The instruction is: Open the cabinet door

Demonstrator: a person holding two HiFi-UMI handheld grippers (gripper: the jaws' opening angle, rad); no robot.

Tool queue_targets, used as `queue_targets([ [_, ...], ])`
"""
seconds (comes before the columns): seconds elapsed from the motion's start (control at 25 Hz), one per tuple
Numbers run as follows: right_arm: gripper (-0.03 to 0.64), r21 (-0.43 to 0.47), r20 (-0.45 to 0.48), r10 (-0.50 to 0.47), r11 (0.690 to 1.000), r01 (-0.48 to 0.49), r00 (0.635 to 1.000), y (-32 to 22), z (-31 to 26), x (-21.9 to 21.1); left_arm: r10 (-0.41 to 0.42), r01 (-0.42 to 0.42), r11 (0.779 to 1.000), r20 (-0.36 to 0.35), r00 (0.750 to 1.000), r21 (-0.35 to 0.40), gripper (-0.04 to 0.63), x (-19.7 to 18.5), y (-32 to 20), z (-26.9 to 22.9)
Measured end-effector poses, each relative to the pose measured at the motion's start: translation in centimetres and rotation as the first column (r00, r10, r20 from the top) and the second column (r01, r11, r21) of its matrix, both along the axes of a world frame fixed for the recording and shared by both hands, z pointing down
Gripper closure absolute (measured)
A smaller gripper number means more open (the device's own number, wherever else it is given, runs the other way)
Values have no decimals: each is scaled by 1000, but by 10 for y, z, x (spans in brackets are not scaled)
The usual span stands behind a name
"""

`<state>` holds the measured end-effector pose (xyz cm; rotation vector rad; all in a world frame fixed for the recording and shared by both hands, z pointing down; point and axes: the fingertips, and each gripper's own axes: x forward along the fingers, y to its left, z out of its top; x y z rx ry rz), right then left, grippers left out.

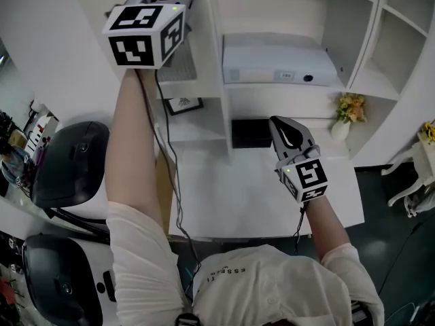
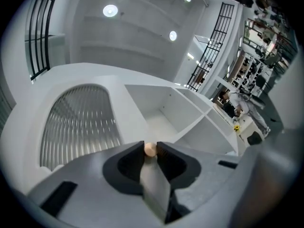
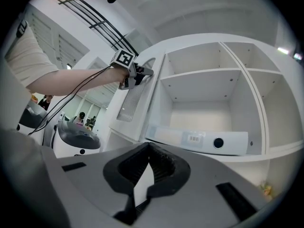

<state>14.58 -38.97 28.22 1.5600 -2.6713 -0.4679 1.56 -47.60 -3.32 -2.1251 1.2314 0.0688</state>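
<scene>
The ribbed-glass cabinet door (image 2: 80, 122) hangs at the shelf unit's left edge, and the left hand-held gripper (image 2: 150, 145) is clamped on its small knob (image 2: 150, 151). The right hand-held gripper (image 3: 148, 145), closed and empty, hovers over the white surface (image 1: 251, 195), which has flowers (image 1: 350, 107) at its far right corner.

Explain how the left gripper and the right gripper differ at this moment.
The left gripper has its jaws closed on the small round knob of the cabinet door; the right gripper has its jaws together on nothing. In the head view the left gripper is raised up at the door, while the right gripper hangs lower, in front of the open shelves, touching nothing. Each carries a marker cube.
</scene>
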Motion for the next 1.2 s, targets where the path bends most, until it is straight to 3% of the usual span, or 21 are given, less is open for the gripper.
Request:
queue_targets([
  [0.4, 601, 17, -4, -10, 1000, 11, 1000, 25, -6, -8, 104, -103, 993, 4, 995, -61, 511, -9, 33, -2],
  [0.6, 601, 21, -7, -24, 999, 24, 1000, 38, -10, -16, 148, -151, 985, -35, 988, -78, 512, -17, 50, -3],
  [1.2, 601, 49, 1, -65, 997, 65, 998, 63, -18, -35, 208, -215, 972, -75, 975, -96, 522, -45, 100, -2],
])
